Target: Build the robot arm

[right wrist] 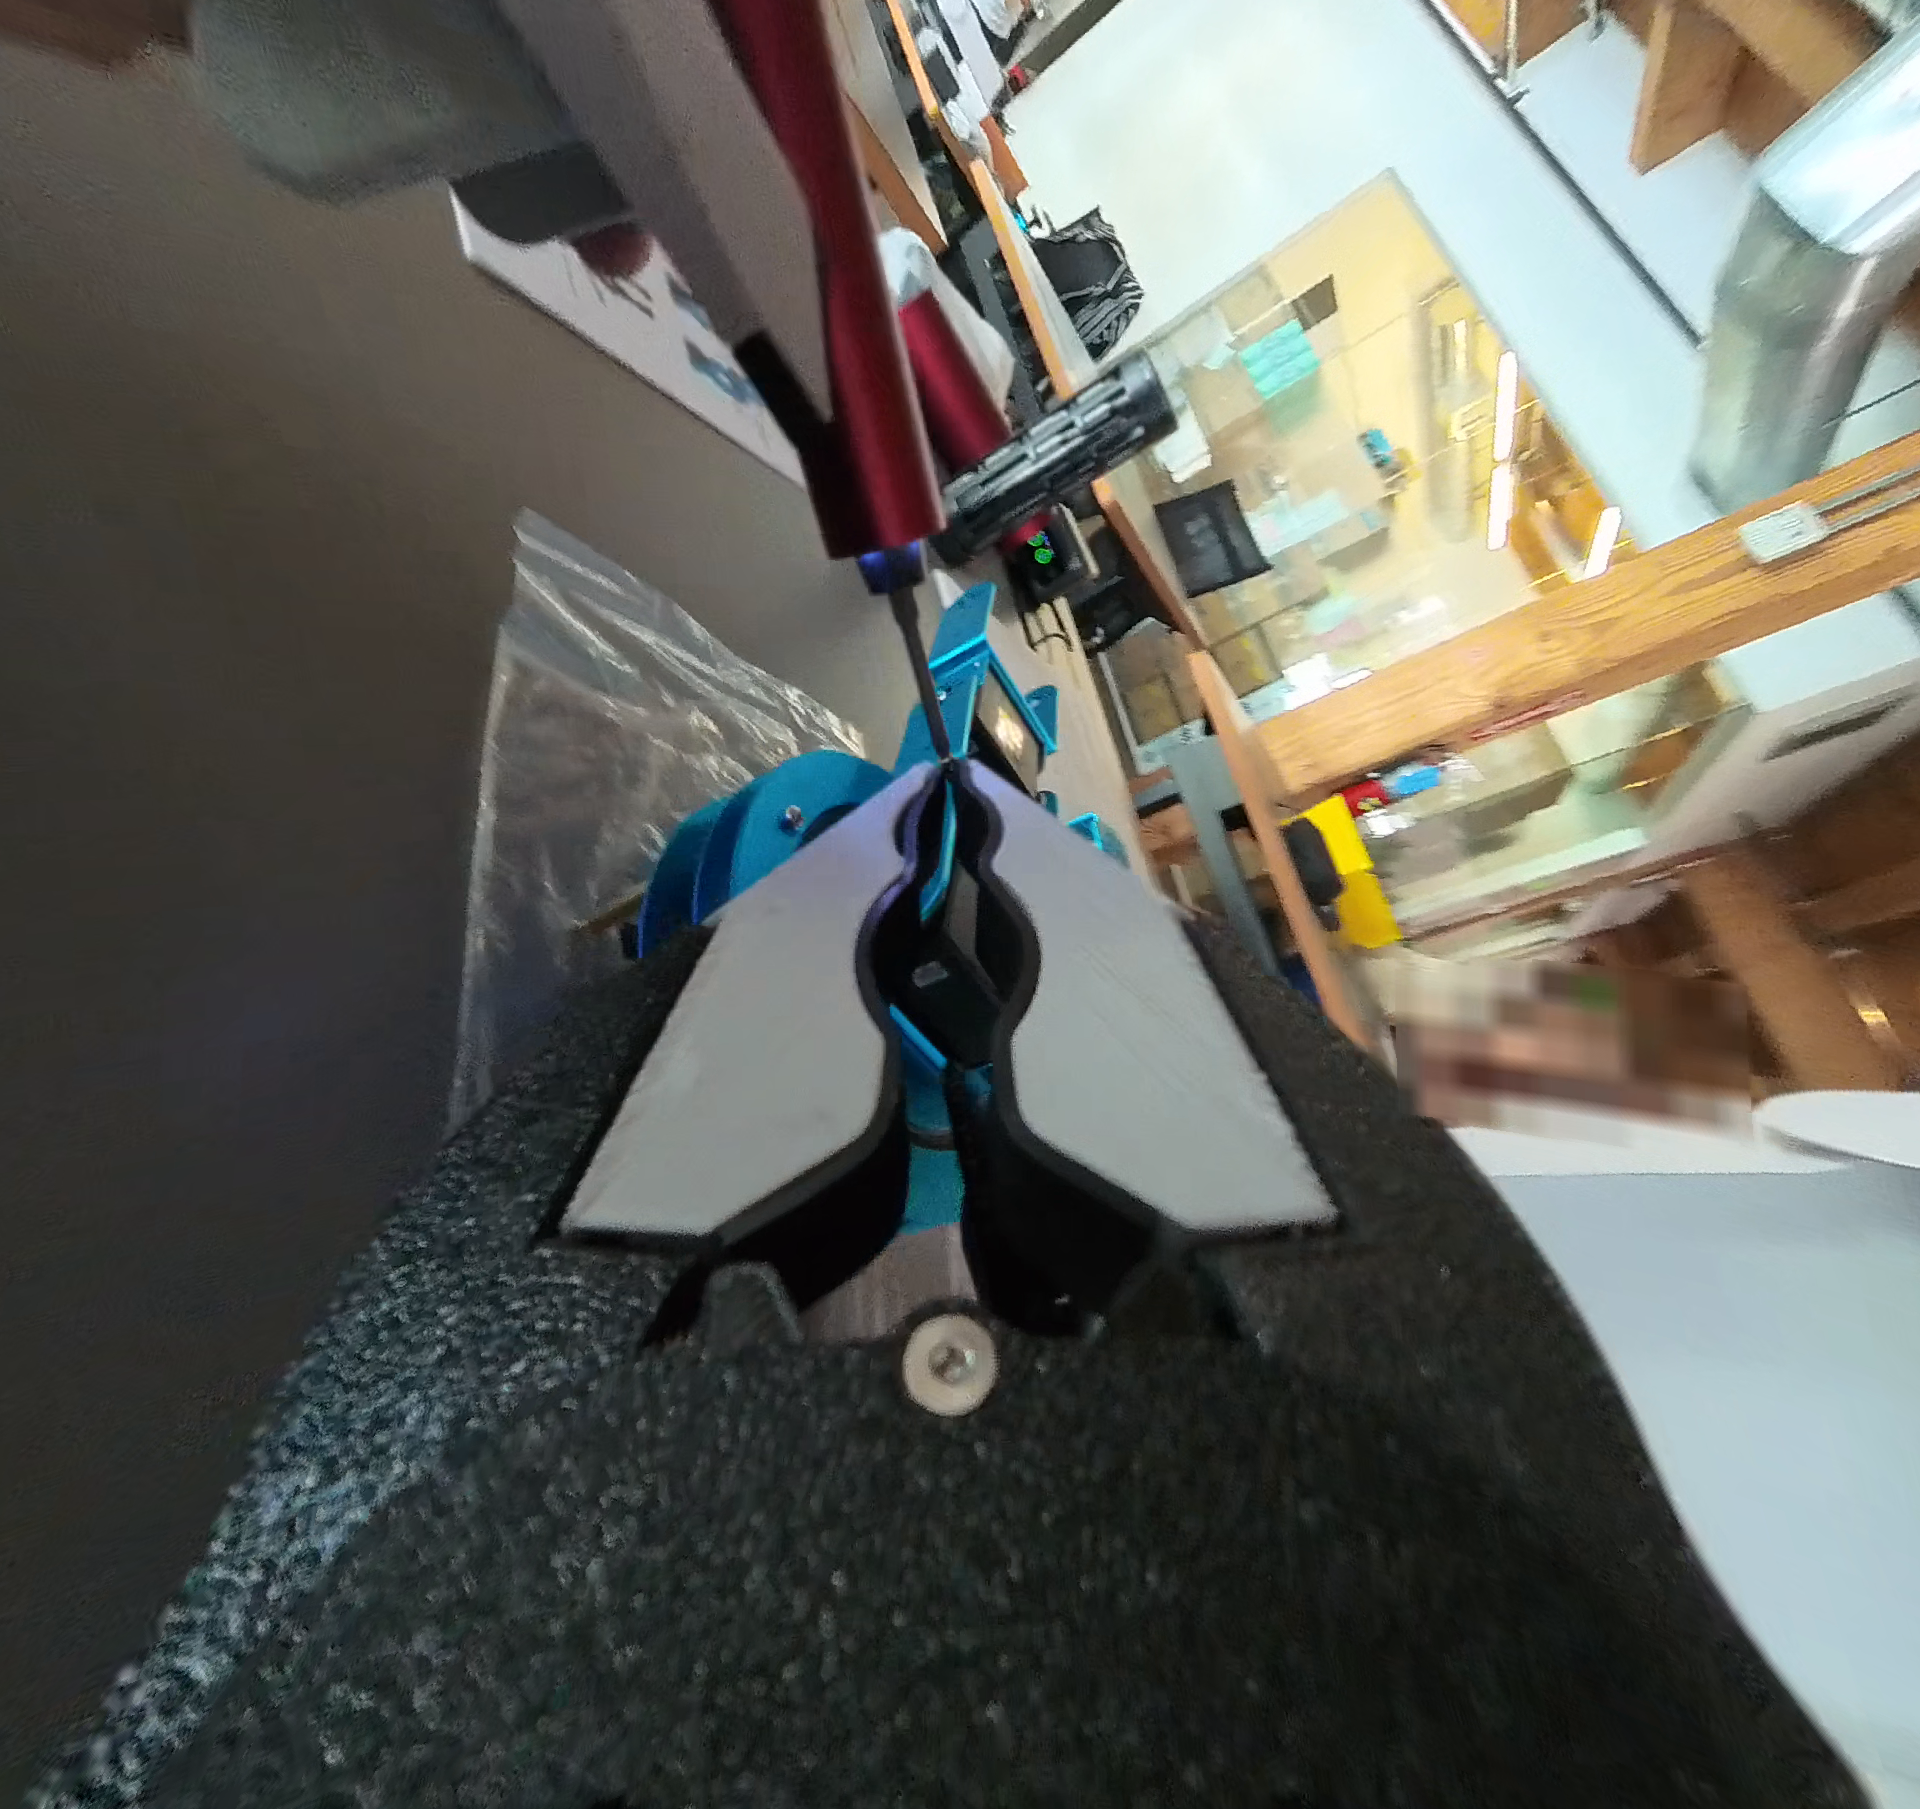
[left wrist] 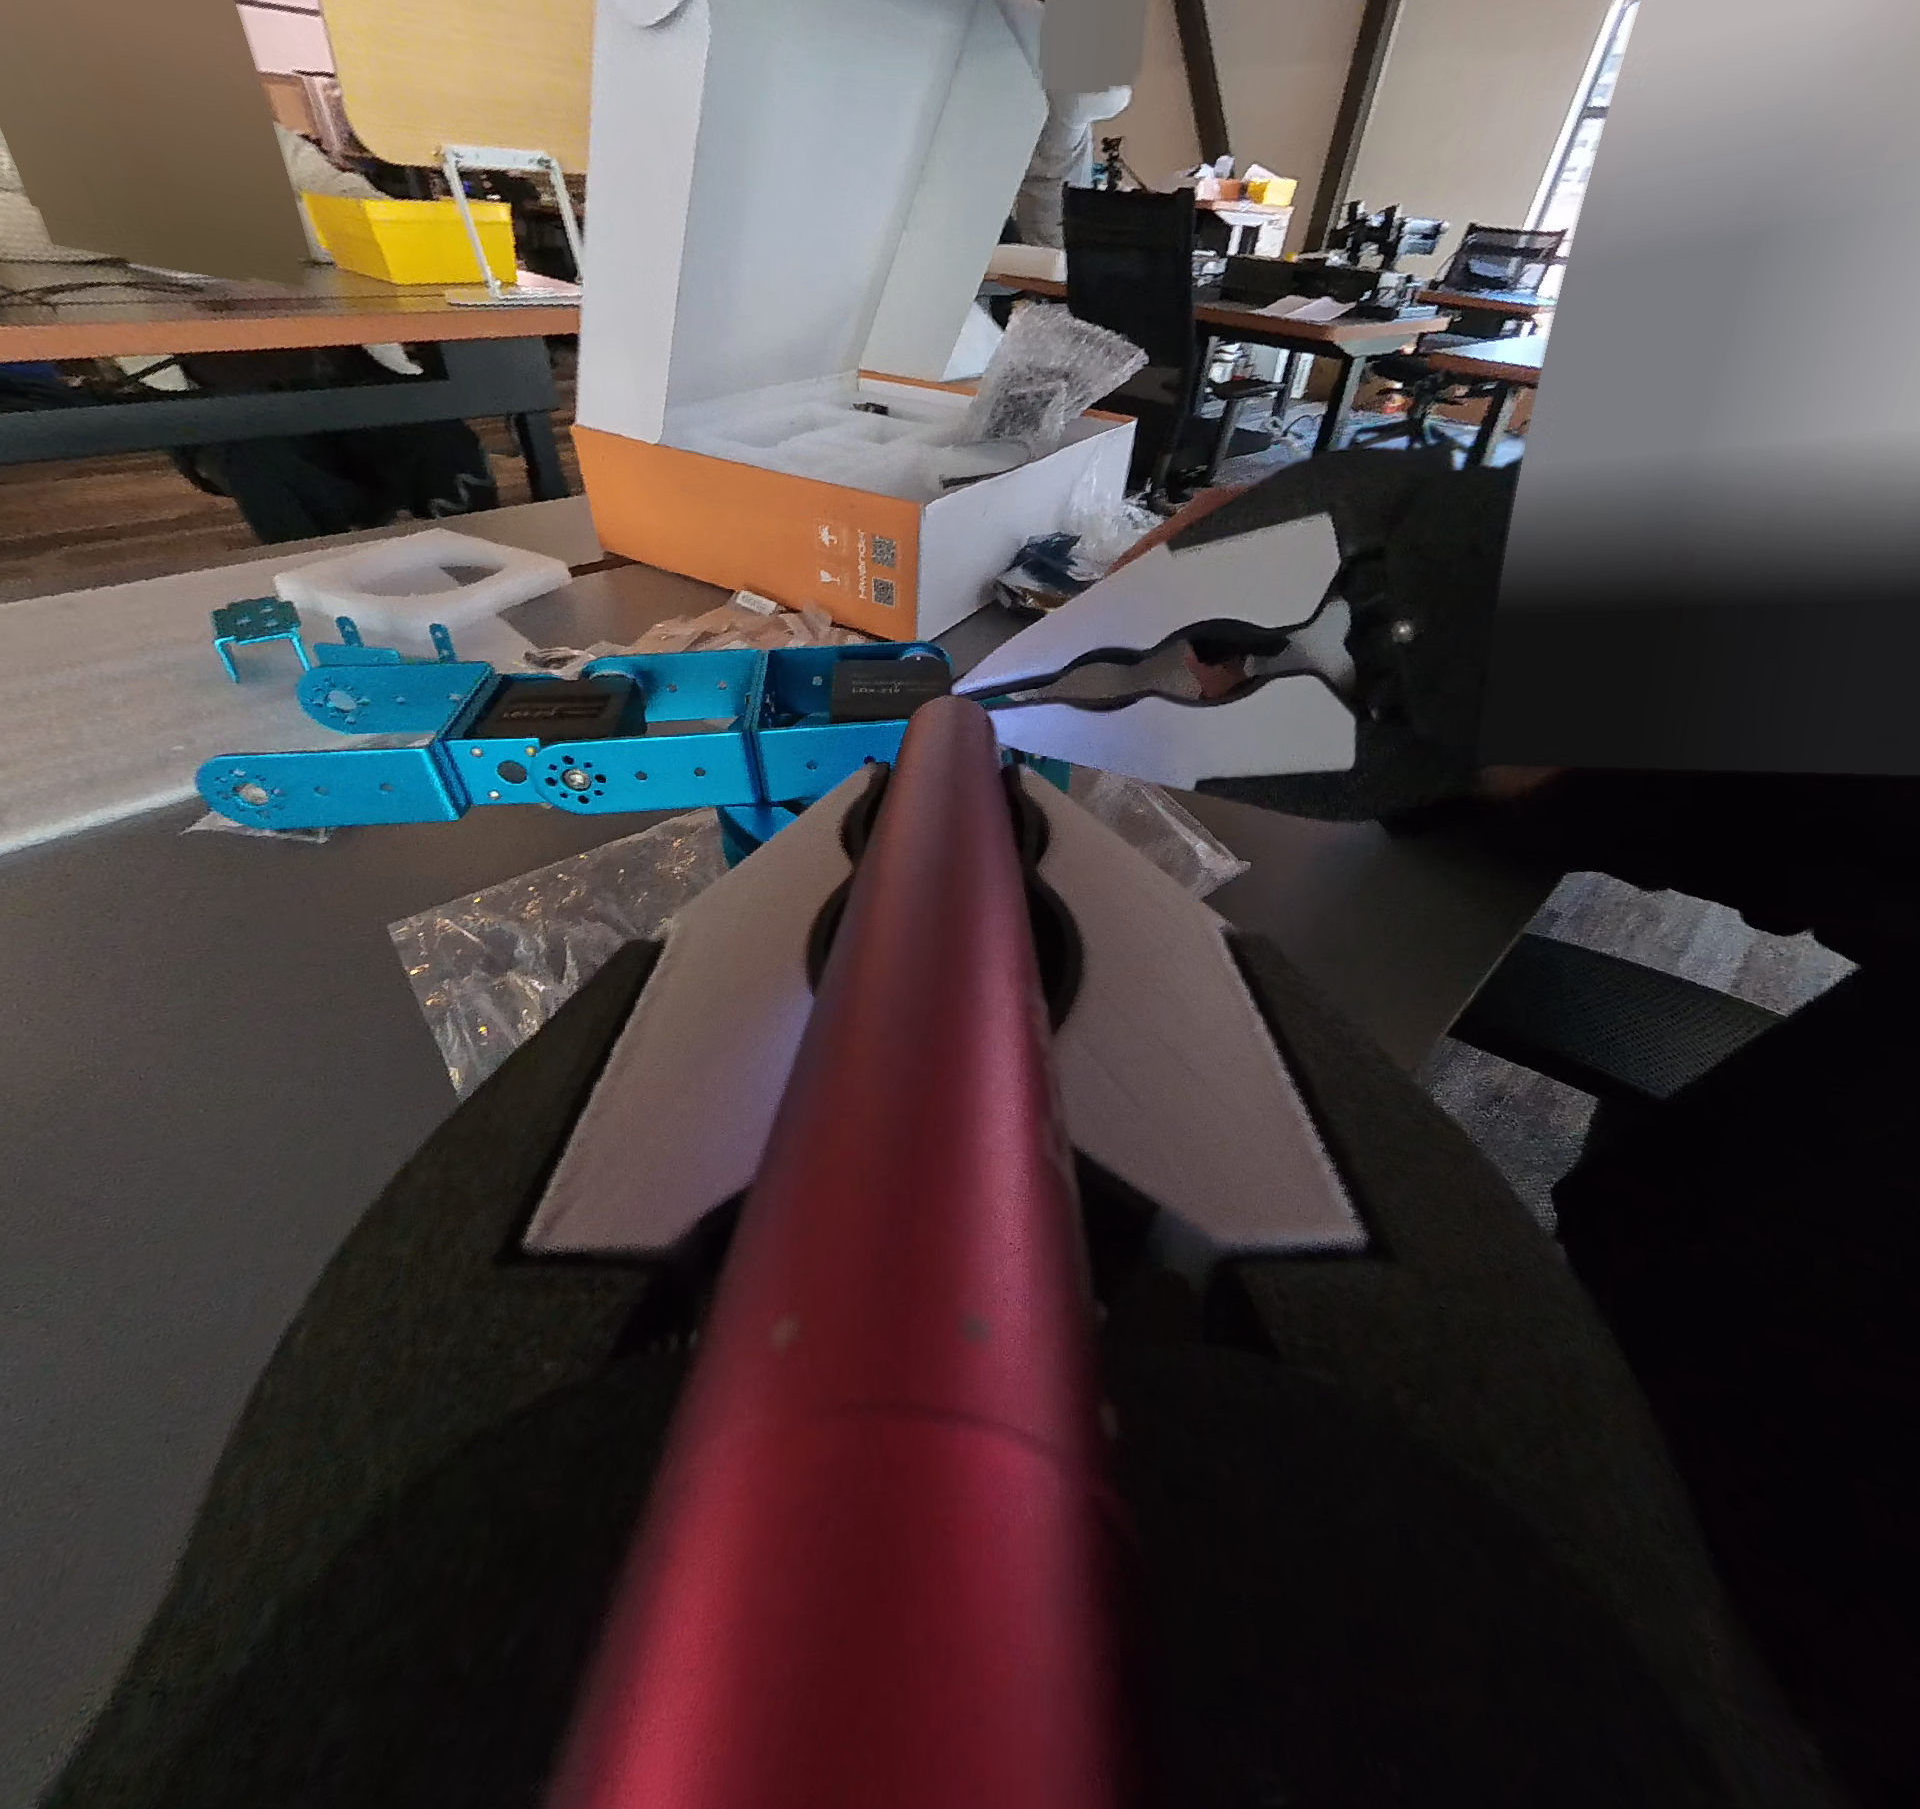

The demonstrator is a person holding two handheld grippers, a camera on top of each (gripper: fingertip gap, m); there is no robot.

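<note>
We are seeing, at the far left of the left wrist view, a loose blue bracket [left wrist: 249,629] and a white foam piece [left wrist: 421,577] lying on the dark counter [left wrist: 187,1032]. Just right of them a blue servo arm [left wrist: 561,736] is lying flat, black servos sitting in its brackets, with a clear bag [left wrist: 540,938] spreading under its near end. Behind it an orange and white box [left wrist: 831,512] is standing open, lid raised, bubble wrap [left wrist: 1049,367] poking out of it. In the middle, our left hand-held gripper [left wrist: 940,772] is clamping a red screwdriver [left wrist: 914,1188] that is running forward between its fingers, its tip pointing at the arm's right end. From the right, our right hand-held gripper [left wrist: 971,689] is reaching in, fingertips meeting at that same end of the arm. In the right wrist view the bag [right wrist: 623,720] is showing at left, the screwdriver [right wrist: 831,305] is coming down from above with its thin bit touching where the right hand-held gripper [right wrist: 948,772] is closing on the arm [right wrist: 935,886], a thin blue plate and a black servo lying between its fingers.
</note>
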